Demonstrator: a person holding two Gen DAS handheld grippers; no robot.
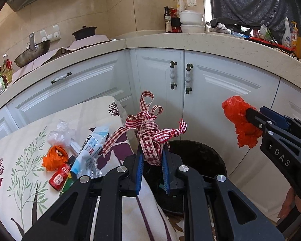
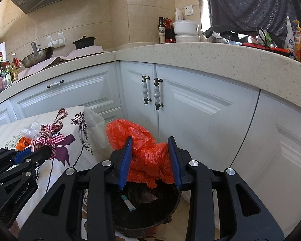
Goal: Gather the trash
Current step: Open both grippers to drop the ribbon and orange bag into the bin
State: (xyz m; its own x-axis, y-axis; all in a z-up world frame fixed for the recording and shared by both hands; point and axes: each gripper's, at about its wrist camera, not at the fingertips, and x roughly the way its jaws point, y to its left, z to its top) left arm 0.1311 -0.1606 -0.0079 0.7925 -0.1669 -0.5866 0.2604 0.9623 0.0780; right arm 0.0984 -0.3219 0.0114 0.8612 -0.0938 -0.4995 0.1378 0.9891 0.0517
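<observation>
My left gripper [image 1: 152,150] is shut on a red-and-white checked ribbon [image 1: 150,128] and holds it over the near rim of a dark trash bin [image 1: 200,154]. My right gripper [image 2: 150,154] is shut on a crumpled orange plastic bag [image 2: 142,146] and holds it above the same bin [image 2: 150,210], which has a small blue-and-white wrapper inside. The right gripper with the bag [image 1: 240,120] shows at the right of the left wrist view. The left gripper with the ribbon [image 2: 48,136] shows at the left of the right wrist view.
A floral-cloth table [image 1: 20,160] left of the bin carries an orange scrap [image 1: 55,157], a clear plastic wad [image 1: 61,133], a blue-white wrapper [image 1: 90,150] and a red packet [image 1: 59,178]. White cabinets [image 1: 160,74] and a stone counter [image 1: 210,40] stand behind.
</observation>
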